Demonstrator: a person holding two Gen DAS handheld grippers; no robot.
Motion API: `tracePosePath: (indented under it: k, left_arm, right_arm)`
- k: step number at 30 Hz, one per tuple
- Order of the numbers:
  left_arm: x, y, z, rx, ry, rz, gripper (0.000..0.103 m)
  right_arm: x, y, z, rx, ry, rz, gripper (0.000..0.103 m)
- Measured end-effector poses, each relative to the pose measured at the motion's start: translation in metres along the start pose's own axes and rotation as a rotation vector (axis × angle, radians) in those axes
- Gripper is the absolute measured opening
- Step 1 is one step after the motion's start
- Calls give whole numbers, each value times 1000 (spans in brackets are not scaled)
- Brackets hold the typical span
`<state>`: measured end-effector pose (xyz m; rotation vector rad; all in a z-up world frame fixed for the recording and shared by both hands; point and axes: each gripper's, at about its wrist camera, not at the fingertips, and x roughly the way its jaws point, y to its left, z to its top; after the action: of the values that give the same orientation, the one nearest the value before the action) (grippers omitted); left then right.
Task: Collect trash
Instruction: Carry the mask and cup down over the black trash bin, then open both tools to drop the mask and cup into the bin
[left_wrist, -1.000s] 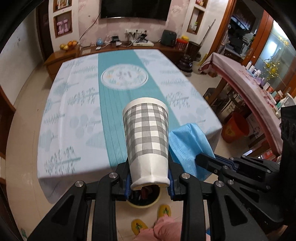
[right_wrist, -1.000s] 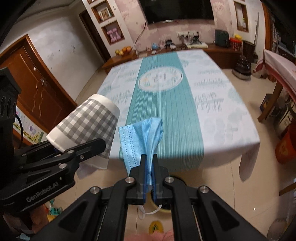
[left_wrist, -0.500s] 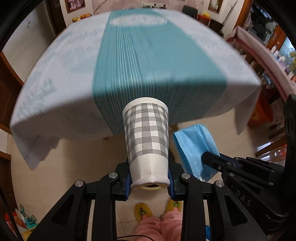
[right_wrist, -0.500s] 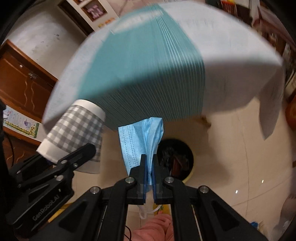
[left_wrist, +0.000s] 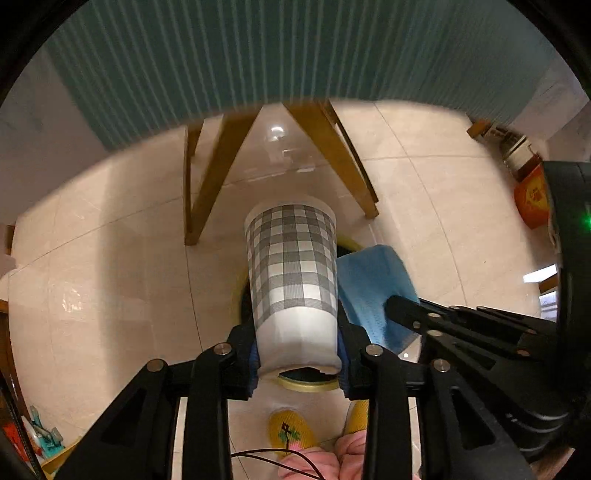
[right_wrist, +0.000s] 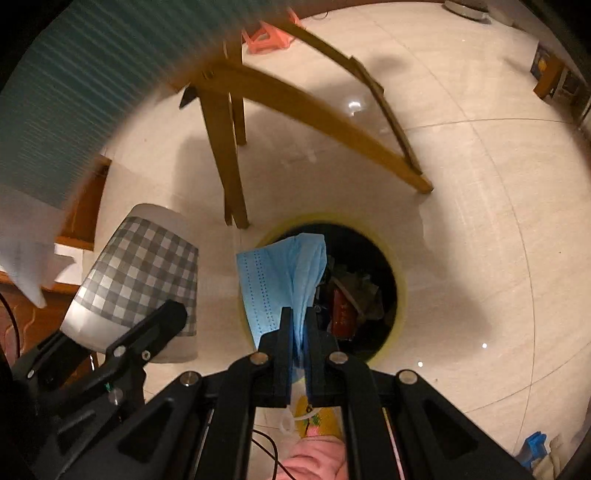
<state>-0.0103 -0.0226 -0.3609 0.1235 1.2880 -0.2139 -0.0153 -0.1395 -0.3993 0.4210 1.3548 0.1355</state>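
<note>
Dropping the collected trash into the bin looks like the step in hand: both grippers point steeply down at the tiled floor, over a round trash bin (right_wrist: 400, 295) with a yellow rim and a dark inside already holding crumpled litter.

The left gripper (left_wrist: 298, 360) has a paper cup (left_wrist: 293, 280) between its pads, base towards the camera and mouth pointing away; its jaws are opening, though the blue pads (left_wrist: 253, 360) seem still to touch the cup's white base. The bin's rim shows just under and beyond that base. The right gripper (right_wrist: 297, 332) is pressed together on a fold of a blue face mask (right_wrist: 280, 273), which stands out past the fingertips over the bin's near-left edge, an ear loop trailing back beneath the jaws.

Next, I judge, the cup has to slip free over the opening, and the right jaws must part so the mask falls inside, not onto the rim.

The cup is a stiff tapered cone, grey-and-white gingham with a plain white band. The mask is soft, pleated, limp non-woven fabric with a stitched edge, likely to cling or drift.
</note>
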Motion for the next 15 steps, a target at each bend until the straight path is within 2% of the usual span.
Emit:
tracePosePath:
  k: [3, 6, 8, 10, 11, 13, 15]
  left_arm:
    - [24, 5, 1, -3, 23, -13, 35]
    - [36, 10, 3, 6, 39, -2, 45]
    - [39, 17, 11, 5, 49, 11, 52]
    - [44, 24, 11, -6, 62, 17, 63]
    - [45, 27, 11, -12, 67, 22, 67]
    - [48, 32, 11, -24, 66, 34, 83]
    - [46, 33, 10, -29, 63, 49, 91]
  right_arm:
    - [27, -2, 0, -5, 17, -15, 8]
    - [41, -5, 4, 8, 36, -13, 10]
    - [45, -5, 7, -4, 36, -47, 18]
    - [48, -5, 6, -16, 29, -71, 35]
    - [48, -7, 6, -15, 28, -81, 39]
    - [47, -11, 6, -6, 30, -92, 47]
    - [44, -14, 8, 3, 32, -89, 49]
